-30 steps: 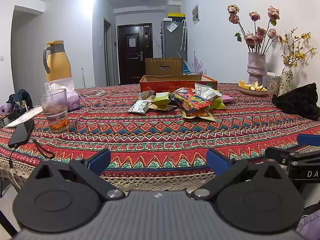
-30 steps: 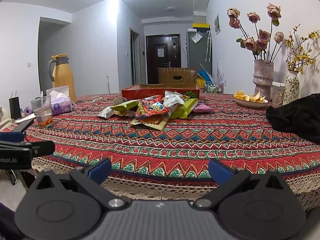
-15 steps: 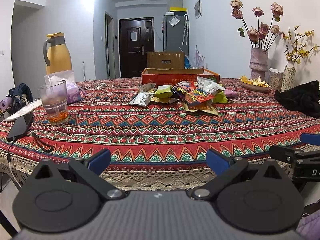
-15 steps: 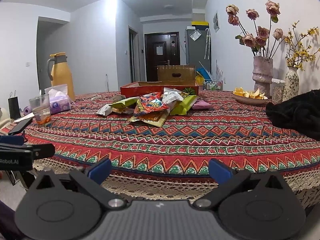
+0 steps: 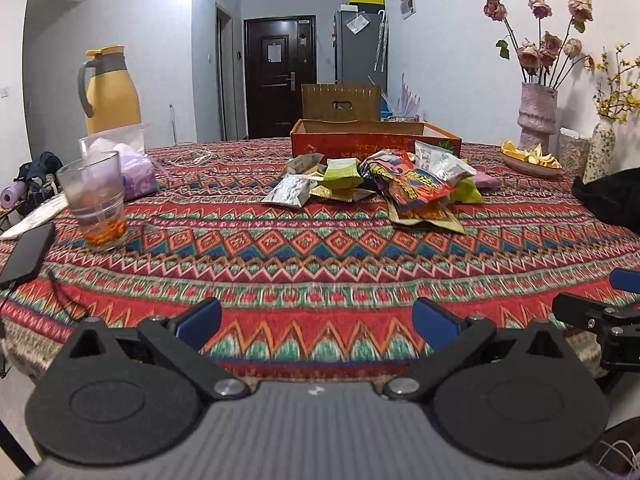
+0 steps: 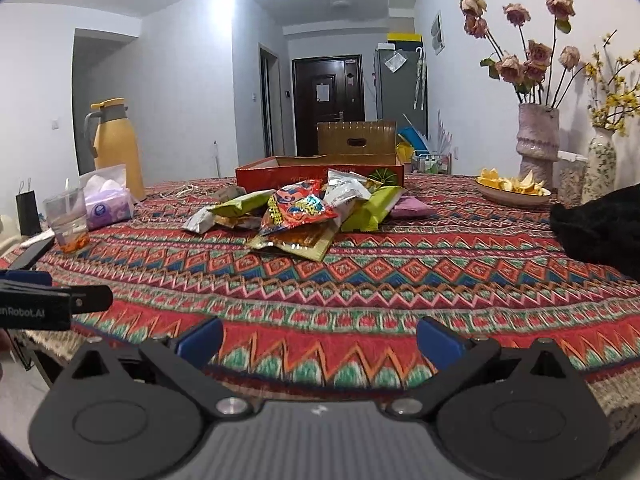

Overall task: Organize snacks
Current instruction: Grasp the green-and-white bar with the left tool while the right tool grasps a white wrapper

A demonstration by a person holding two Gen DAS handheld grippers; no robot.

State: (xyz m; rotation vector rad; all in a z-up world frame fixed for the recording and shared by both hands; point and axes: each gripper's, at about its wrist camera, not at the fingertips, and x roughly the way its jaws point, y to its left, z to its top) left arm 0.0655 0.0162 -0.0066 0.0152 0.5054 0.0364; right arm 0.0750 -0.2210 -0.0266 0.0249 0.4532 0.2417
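Snack sorting is not yet starting: every packet is lying loose on the tablecloth (image 5: 320, 248).

The left gripper (image 5: 316, 316) and right gripper (image 6: 320, 334) are hovering at the near edge, fingers spread apart and empty; the snack pile (image 6: 304, 210) is sitting just before the red box (image 6: 320, 170), seemingly unfilled. Packet printing is proving unreadable; only "RobotAI" is showing on the gripper's side.

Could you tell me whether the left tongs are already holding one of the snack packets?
No, the left tongs are open and empty at the table's near edge, apart from the snack packets.
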